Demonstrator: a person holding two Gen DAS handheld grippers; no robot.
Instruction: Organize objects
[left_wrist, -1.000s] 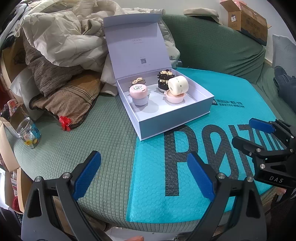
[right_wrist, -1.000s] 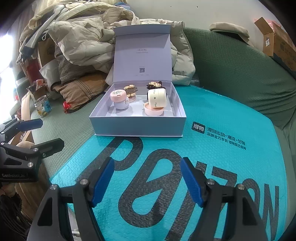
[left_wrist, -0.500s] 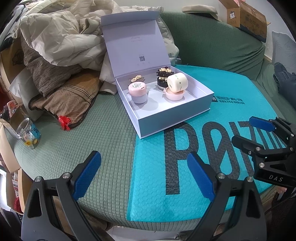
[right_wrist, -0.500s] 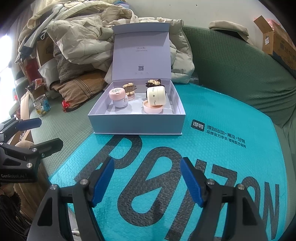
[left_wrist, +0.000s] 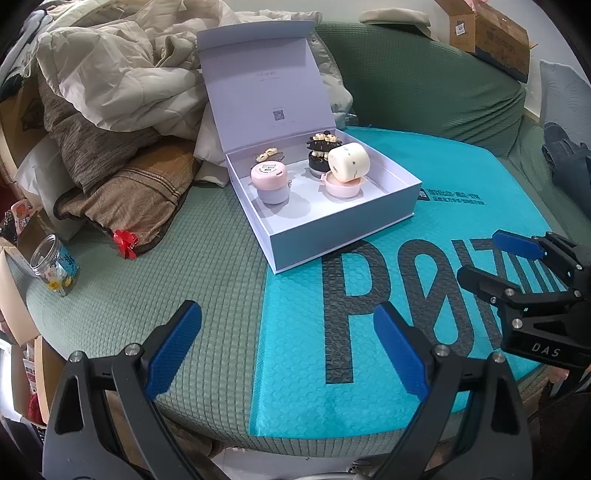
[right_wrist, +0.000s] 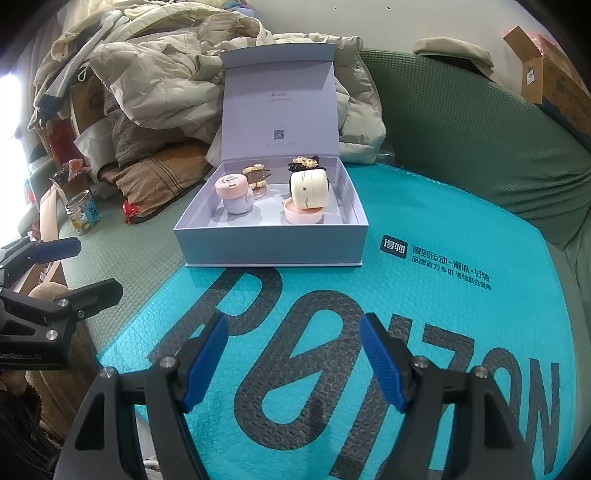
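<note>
A lavender gift box (left_wrist: 343, 232) (right_wrist: 266, 247) stands open, its lid upright, partly on a teal bubble mailer (left_wrist: 388, 295) (right_wrist: 332, 314). Inside are a pink-lidded jar (left_wrist: 272, 182) (right_wrist: 236, 194), a cream jar lying tilted (left_wrist: 349, 162) (right_wrist: 309, 188) on a pink dish (left_wrist: 341, 186) (right_wrist: 303, 216), and two hair claws at the back (left_wrist: 322, 146) (right_wrist: 256, 175). My left gripper (left_wrist: 288, 347) is open and empty, in front of the box. My right gripper (right_wrist: 291, 362) is open and empty over the mailer. Each shows in the other's view (left_wrist: 517, 266) (right_wrist: 62, 269).
A green quilted cushion (left_wrist: 166, 277) lies under everything. Piled jackets and blankets (left_wrist: 110, 92) sit behind left of the box. A glass jar (left_wrist: 55, 266) (right_wrist: 83, 212) and red bow (left_wrist: 125, 242) lie at the left. Cardboard boxes (left_wrist: 487, 33) sit far right.
Both grippers stay open. The box sits slightly nearer and lower in the views; the cameras have shifted a little towards it. Nothing in the box has moved.
</note>
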